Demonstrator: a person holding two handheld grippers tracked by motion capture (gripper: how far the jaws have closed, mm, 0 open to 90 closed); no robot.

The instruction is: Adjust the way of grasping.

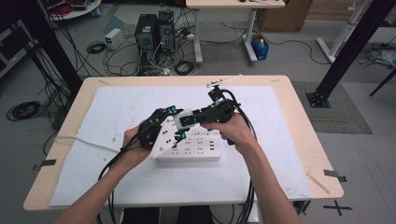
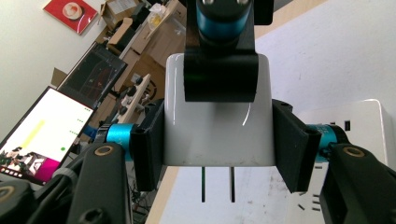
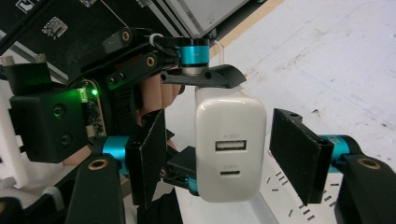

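Two grippers met over the middle of the white mat [image 1: 116, 140], just above the white power strip [image 1: 196, 150] that lay flat there. Around them the mat was bare toward its far edge and both side edges, and the wooden table [image 1: 299, 116] showed as a narrow border beyond it, so open room lay on every side of the strip.

Between the grippers hung a white charger [image 1: 186, 118], clear of the strip. In the left gripper view the left gripper [image 2: 217, 144] had its two black pads pressed against the charger's [image 2: 217, 130] opposite sides, jaws closed to the block's width, with the two metal prongs [image 2: 217, 184] pointing toward the camera and free of any socket; a corner of the power strip [image 2: 364, 121] lay just past the right pad.

In the right gripper view the charger [image 3: 229, 149] showed its port face, standing between the pads of the right gripper [image 3: 229, 158]. Those jaws were moderately open: a clear gap separated the charger from the right pad [image 3: 299, 154], and the left pad [image 3: 147, 156] sat beside it without plainly touching. Beyond the block, the left gripper's pads [image 3: 205, 77] clamped it top and bottom.
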